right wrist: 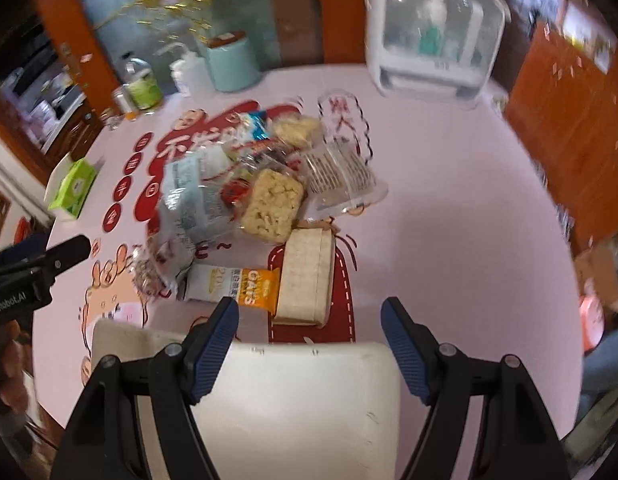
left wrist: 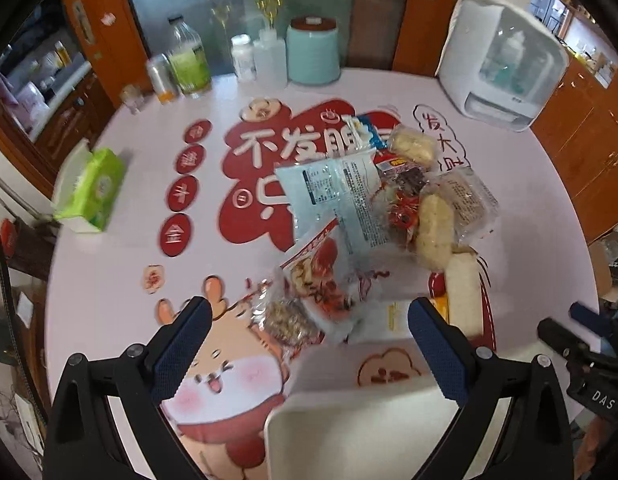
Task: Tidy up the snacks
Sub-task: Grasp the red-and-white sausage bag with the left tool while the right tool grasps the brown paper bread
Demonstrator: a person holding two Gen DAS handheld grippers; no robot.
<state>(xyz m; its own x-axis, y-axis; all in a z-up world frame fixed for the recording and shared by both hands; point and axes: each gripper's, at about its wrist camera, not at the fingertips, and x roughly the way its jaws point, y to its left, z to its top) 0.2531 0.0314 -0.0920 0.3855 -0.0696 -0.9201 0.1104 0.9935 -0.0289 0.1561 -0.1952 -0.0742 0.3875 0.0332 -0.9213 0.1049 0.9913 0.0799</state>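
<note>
A heap of wrapped snacks (left wrist: pixel 373 208) lies in the middle of the round pink table (left wrist: pixel 121 248). It holds a pale blue packet (left wrist: pixel 333 192), puffed rice cakes (right wrist: pixel 273 208), a beige wrapped cake (right wrist: pixel 309 276) and an orange oats bar (right wrist: pixel 245 284). A white tray (right wrist: pixel 293 400) sits at the near edge, under both grippers. My left gripper (left wrist: pixel 309 312) hovers open above the heap's near side, pads touching nothing. My right gripper (right wrist: pixel 309 304) hangs open over the tray's far rim, just short of the oats bar and beige cake.
A green tissue pack (left wrist: pixel 93 188) lies at the table's left. Bottles (left wrist: pixel 189 60) and a teal canister (left wrist: pixel 313 52) stand along the back, with a white appliance (left wrist: pixel 505 64) at the back right. Wooden cabinets surround the table.
</note>
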